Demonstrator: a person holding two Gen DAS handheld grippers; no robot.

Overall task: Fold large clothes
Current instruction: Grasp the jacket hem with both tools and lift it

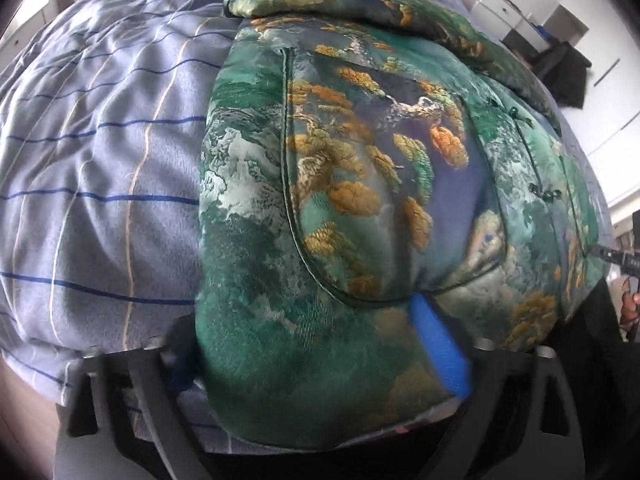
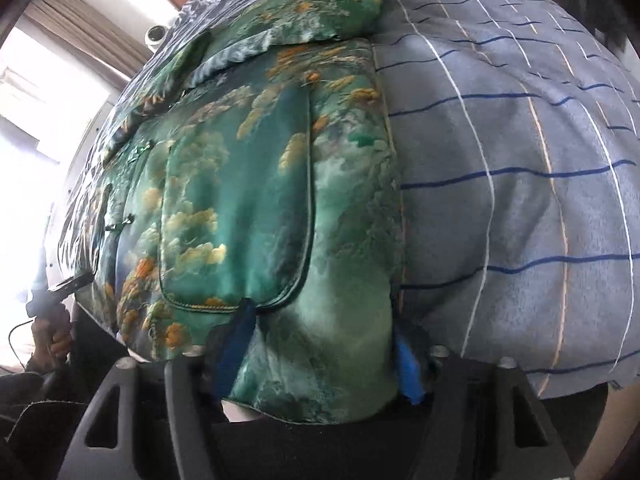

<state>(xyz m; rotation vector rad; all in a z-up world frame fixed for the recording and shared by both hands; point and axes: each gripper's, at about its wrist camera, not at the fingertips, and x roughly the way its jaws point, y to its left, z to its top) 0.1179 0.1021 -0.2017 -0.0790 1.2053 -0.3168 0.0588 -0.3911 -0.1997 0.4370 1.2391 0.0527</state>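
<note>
Both tools, left tool (image 1: 320, 360) and right tool (image 2: 320, 344), clench the jacket's (image 1: 360, 200) near hem; bedspread (image 1: 100, 160) lies bare beside.

Jacket (image 1: 360, 200) glossy woven brocade; bedcover (image 1: 100, 160) soft matt striped cloth

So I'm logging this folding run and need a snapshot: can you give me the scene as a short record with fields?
garment: green brocade jacket with gold cloud pattern, lying flat, front up
surface: blue-grey checked bedding
closures: knot buttons along the front
left gripper: at the near hem, hem fabric between its blue-padded fingers
right gripper: at the near hem, the jacket's corner between its fingers
fold state: sleeve laid across the top; the body not yet folded
</note>
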